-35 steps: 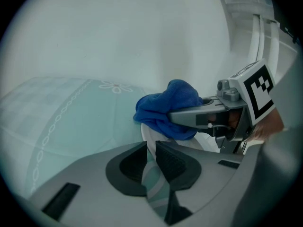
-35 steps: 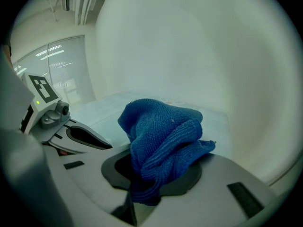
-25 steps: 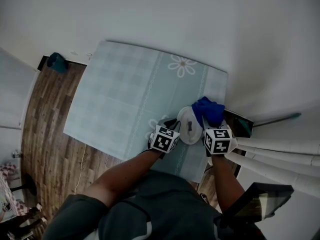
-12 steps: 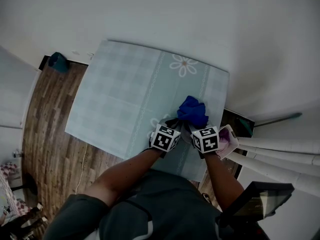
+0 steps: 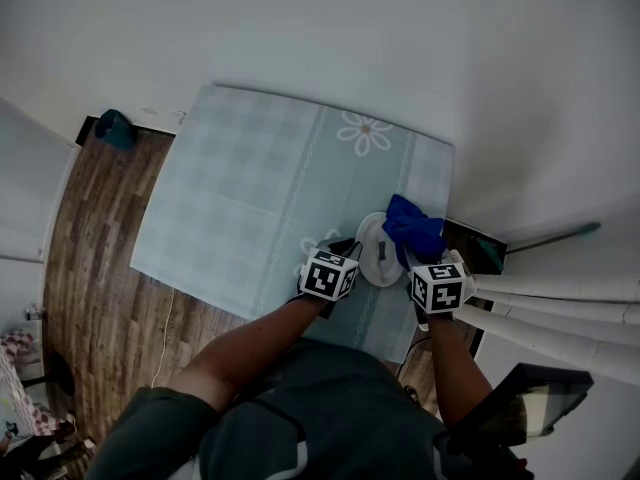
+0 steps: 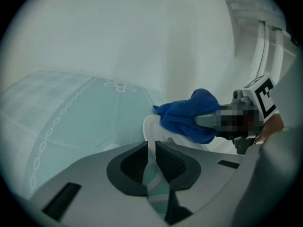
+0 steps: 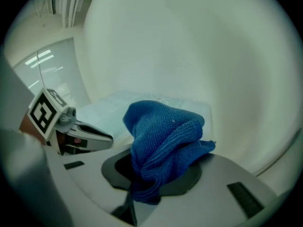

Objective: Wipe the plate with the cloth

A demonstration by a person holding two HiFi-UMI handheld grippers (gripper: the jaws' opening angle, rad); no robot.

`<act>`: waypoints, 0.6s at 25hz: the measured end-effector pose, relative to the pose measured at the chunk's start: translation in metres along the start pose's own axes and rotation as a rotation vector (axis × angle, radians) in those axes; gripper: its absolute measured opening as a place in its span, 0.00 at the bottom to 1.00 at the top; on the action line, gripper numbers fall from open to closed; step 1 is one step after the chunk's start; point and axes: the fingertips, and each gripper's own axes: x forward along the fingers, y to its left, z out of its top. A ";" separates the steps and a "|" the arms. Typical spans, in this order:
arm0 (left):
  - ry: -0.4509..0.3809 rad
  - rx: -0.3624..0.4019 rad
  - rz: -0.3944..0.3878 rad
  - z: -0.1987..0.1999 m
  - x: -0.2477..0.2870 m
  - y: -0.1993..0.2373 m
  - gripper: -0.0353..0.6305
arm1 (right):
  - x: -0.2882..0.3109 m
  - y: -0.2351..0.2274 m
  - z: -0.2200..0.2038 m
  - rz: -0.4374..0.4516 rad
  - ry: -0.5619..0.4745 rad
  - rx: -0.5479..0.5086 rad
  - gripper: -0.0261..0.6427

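Observation:
A small white plate (image 5: 377,253) is over the near right part of the table, and my left gripper (image 5: 349,252) is shut on its left rim. The left gripper view shows that rim (image 6: 150,129) pinched between the jaws of the left gripper (image 6: 152,148). A bunched blue cloth (image 5: 413,229) lies against the plate's right side, with my right gripper (image 5: 426,255) shut on it. In the right gripper view the cloth (image 7: 163,138) bulges out of the right gripper (image 7: 152,176) and hides most of the plate. The left gripper (image 7: 71,131) shows at that view's left.
The table has a pale green checked tablecloth (image 5: 250,198) with a flower print (image 5: 365,131). Its right edge runs just past the cloth, where a dark object (image 5: 482,252) and white slats (image 5: 560,308) stand. A wood floor (image 5: 90,268) with a teal item (image 5: 113,126) lies to the left.
The right gripper has carried the cloth from the plate's middle back to its right side, so the plate's face shows again. The left gripper has held its place on the rim.

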 end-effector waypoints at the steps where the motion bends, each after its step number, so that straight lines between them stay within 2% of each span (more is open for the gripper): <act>1: -0.001 0.007 -0.005 0.000 -0.001 0.000 0.14 | -0.003 0.010 0.004 0.031 -0.019 0.002 0.19; 3: -0.008 0.015 -0.013 -0.001 -0.002 0.000 0.14 | -0.002 0.039 0.007 0.110 -0.030 -0.015 0.19; 6: -0.015 0.007 -0.017 -0.002 -0.003 0.000 0.14 | 0.009 0.076 -0.003 0.195 0.006 -0.036 0.19; 10: -0.008 0.011 -0.018 -0.002 -0.001 -0.002 0.14 | 0.026 0.092 -0.019 0.218 0.067 -0.070 0.19; 15: -0.009 0.028 -0.021 -0.002 -0.001 -0.002 0.14 | 0.030 0.079 -0.029 0.213 0.121 -0.057 0.19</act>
